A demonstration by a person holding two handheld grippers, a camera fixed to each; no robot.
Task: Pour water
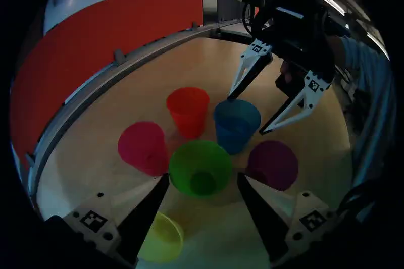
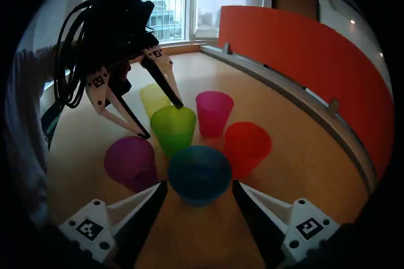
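Wide open, the left hand-held gripper [image 1: 201,175] straddles the green cup [image 1: 200,160], gripping nothing; the right hand-held gripper [image 2: 198,183] is likewise spread around the blue cup [image 2: 199,170], empty. Both cups stand upright on the desk [image 1: 212,62], so this looks like the grasp step. Next, close squarely on a cup wall, though which cup holds water I can't tell in this dimness.
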